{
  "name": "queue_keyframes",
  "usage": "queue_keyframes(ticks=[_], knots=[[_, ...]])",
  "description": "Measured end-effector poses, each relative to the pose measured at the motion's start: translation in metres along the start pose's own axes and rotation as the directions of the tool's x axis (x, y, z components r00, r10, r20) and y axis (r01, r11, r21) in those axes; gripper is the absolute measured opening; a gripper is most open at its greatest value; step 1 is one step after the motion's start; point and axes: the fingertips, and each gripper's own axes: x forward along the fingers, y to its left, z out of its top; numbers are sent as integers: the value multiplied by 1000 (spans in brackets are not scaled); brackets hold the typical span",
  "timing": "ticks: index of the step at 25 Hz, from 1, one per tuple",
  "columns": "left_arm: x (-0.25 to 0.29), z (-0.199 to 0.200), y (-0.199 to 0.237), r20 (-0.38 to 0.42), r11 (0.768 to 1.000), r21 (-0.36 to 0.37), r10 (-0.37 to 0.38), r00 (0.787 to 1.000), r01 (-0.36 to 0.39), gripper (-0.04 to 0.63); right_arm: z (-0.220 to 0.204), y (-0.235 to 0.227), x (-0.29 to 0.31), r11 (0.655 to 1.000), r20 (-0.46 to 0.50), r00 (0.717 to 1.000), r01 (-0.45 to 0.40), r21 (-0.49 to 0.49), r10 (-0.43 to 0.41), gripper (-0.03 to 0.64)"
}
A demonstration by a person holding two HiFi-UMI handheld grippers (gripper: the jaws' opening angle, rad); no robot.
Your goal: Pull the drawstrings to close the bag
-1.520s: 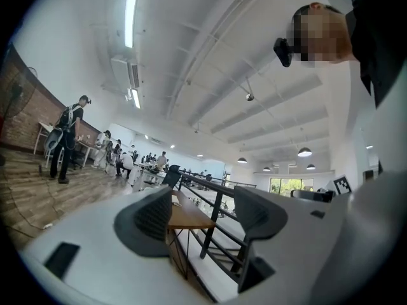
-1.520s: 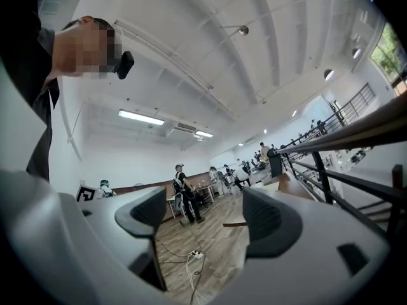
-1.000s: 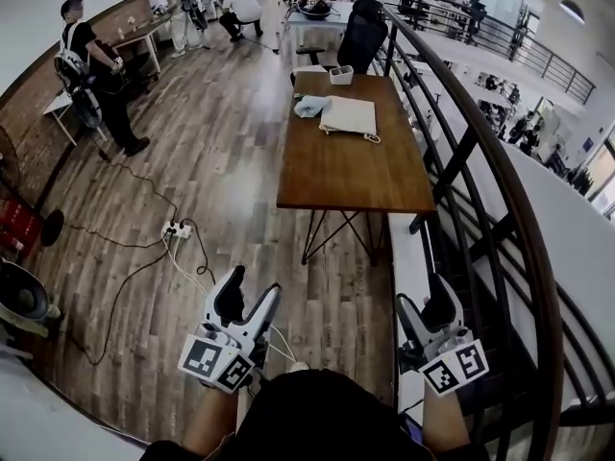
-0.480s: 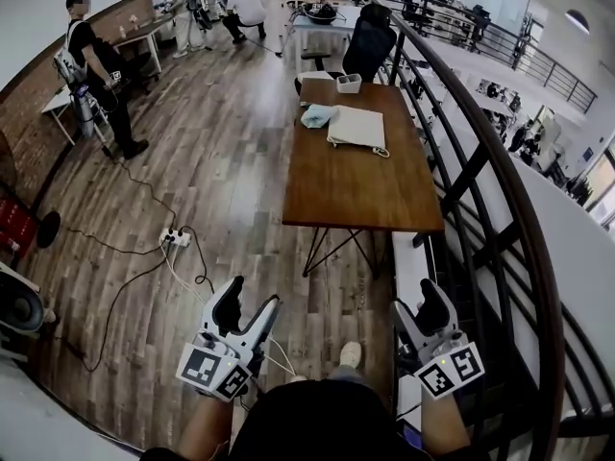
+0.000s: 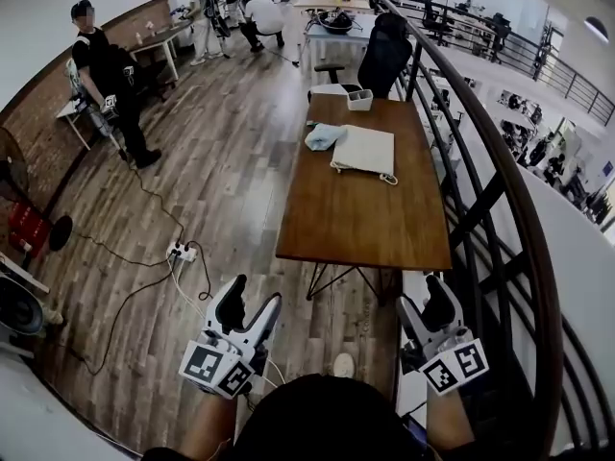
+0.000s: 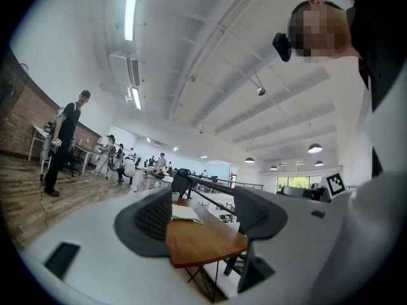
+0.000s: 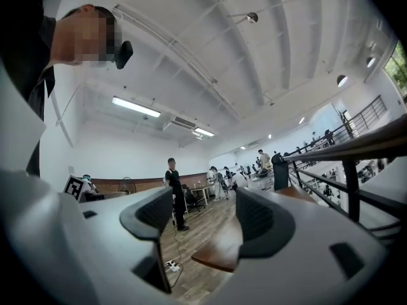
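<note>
Floor (image 5: 231, 161): one wooden plank floor, running the length of the room.
Railing (image 5: 500, 190): one dark railing along the right side, beside the surface.
Surface (image 5: 360, 209): one long brown wooden surface on thin metal legs, ahead of both grippers and well apart from them.
Chair (image 5: 384, 51): one black office chair at the surface's far end.
Persons: one in dark clothes (image 5: 110, 80) stood by the brick wall at left; more at the far desks, too small to count.
Bag (image 5: 365, 150): one pale cloth bag, lying flat on the far half of the surface, a cord loop showing at its near right corner.
Left gripper (image 5: 253, 296): one, held low at left; fingers (image 6: 149, 224) stood wide apart with nothing between them.
Right gripper (image 5: 423, 301): one, held low at right; fingers (image 7: 149, 215) apart and empty, having just been closing slightly.
Cloth (image 5: 324, 135): one light blue, crumpled, touching the bag's left edge.
Container (image 5: 359, 99): one small, pale, beyond the bag.
Power strip (image 5: 181, 252): one white, on the floor, cables attached.
</note>
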Motion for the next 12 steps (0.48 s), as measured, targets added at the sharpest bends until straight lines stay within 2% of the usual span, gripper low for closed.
queue_keyframes(ticks=[8,12], knots=[[72,-5,-12,7,998,34,57,998,-57,296,11,-71,29,999,2,999,-43,28,43,296],[98,-16,-18,-15,997,45,67,998,-66,296,12,-104,31,999,2,1000,-27,41,27,287]])
